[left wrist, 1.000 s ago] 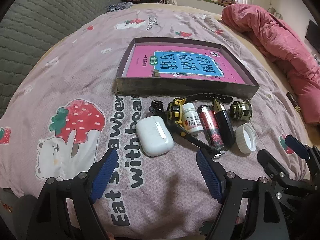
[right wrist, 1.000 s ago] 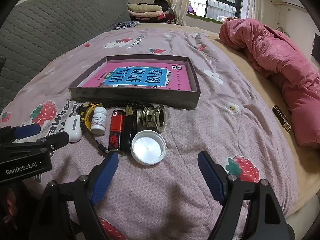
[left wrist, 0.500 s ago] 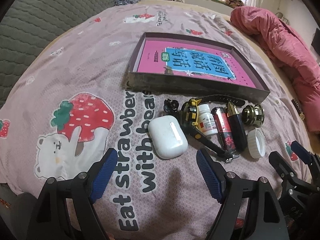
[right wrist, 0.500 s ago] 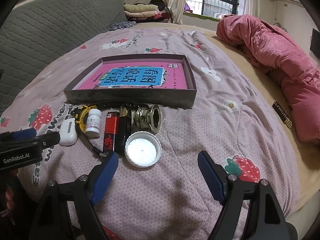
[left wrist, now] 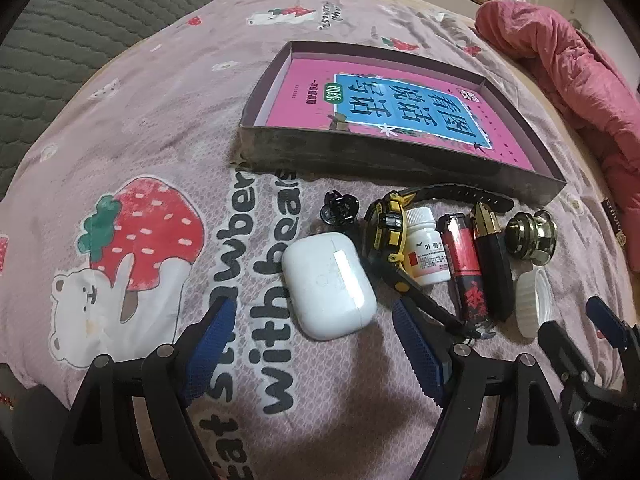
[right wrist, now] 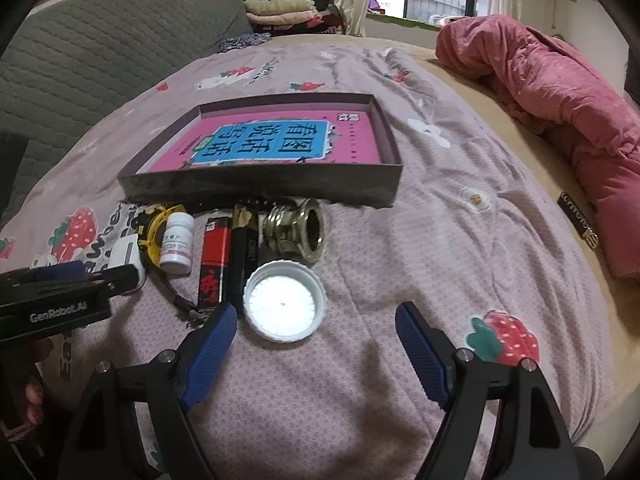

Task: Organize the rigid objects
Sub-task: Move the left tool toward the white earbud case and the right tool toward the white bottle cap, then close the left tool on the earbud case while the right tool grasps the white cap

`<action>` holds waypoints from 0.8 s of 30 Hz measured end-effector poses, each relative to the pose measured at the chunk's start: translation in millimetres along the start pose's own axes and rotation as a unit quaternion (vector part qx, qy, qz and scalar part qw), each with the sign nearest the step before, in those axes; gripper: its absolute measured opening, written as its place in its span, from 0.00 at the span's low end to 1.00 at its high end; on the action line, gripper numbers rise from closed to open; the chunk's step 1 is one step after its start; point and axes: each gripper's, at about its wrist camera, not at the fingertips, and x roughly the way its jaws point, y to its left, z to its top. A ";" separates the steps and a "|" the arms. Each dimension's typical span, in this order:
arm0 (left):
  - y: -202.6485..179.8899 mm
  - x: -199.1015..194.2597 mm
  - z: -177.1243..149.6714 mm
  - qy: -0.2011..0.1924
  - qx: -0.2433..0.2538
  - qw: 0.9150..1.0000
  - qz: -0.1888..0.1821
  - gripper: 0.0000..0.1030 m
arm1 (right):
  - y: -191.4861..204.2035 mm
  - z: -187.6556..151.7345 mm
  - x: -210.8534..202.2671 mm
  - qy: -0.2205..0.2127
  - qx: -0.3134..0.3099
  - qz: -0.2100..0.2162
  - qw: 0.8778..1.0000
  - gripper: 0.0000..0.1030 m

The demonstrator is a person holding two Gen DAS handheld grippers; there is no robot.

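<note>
- Closing in now: the left gripper [left wrist: 310,334] has dropped nearer the glossy white earbud case [left wrist: 329,285], fingers spread wide either side of its near end, gripping nothing.
- Right gripper [right wrist: 312,342] has eased forward too, released and empty, with the round white plastic lid [right wrist: 285,301] just beyond its left finger [right wrist: 209,354].
- From the earbud case, the row runs toward three o'clock: black hair clip [left wrist: 339,209], yellow-and-black watch [left wrist: 386,228], small white pill bottle [left wrist: 427,251], red lighter [left wrist: 464,264], black-and-gold lipstick tube [left wrist: 493,258], brass knob [left wrist: 531,234].
- At twelve o'clock from the row, the shallow dark cardboard tray [left wrist: 376,158] sits on the pink strawberry bedsheet [left wrist: 160,128], holding a pink-and-blue book [left wrist: 404,100].
</note>
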 end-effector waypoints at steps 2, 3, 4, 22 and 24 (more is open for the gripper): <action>0.6 3.4 0.7 0.003 -0.004 1.000 -0.003 0.80 | 1.7 -0.2 4.0 0.005 -0.003 0.005 1.000 0.79; 1.1 5.6 1.3 0.005 -0.006 1.000 -0.003 0.80 | 1.7 0.3 5.0 0.005 -0.004 0.008 1.000 0.79; 2.1 7.6 1.7 0.006 -0.008 1.000 -0.003 0.80 | 1.3 0.9 6.7 0.006 -0.005 0.011 1.000 0.79; -3.2 35.8 24.8 0.039 -0.055 0.998 0.005 0.75 | 1.0 6.6 27.4 0.022 -0.005 0.020 1.000 0.79; -3.2 36.1 24.4 0.036 -0.053 0.998 0.002 0.72 | 1.7 6.5 30.1 0.027 -0.004 0.029 0.999 0.79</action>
